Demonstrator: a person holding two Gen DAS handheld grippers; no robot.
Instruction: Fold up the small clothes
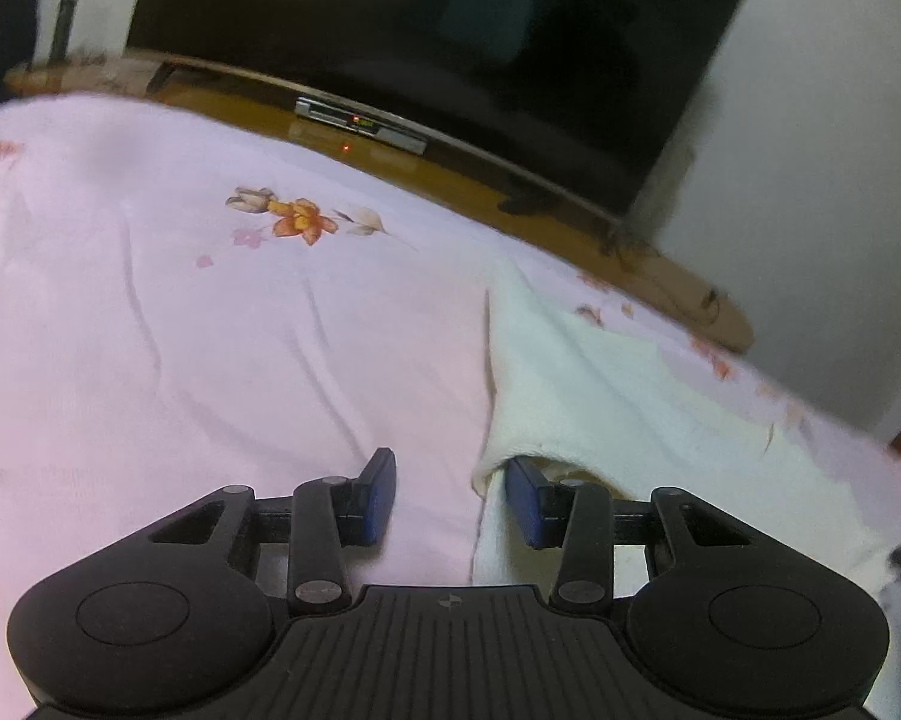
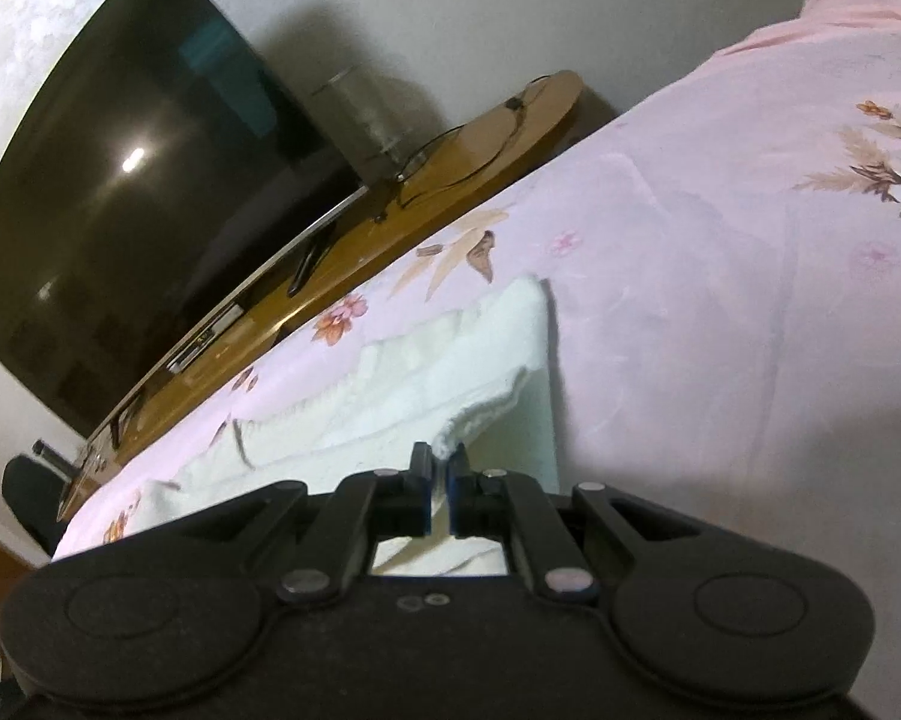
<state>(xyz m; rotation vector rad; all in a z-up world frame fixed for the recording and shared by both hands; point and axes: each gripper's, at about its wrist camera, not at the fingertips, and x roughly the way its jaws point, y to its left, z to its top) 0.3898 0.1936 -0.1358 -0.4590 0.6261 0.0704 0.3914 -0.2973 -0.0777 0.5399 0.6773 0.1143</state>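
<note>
A small white knitted garment lies on the pink floral bedsheet, to the right in the left wrist view. My left gripper stands open at its near-left edge. The left finger rests on bare sheet. The right finger is tucked under the raised hem, and the cloth's edge runs through the gap. In the right wrist view the same garment stretches away to the left. My right gripper is shut on its near corner, which is pinched and lifted a little off the sheet.
Past the bed's far edge runs a wooden TV bench with a large dark television and a set-top box. A glass jar and cables sit on the bench end. Open bedsheet spreads to the garment's left.
</note>
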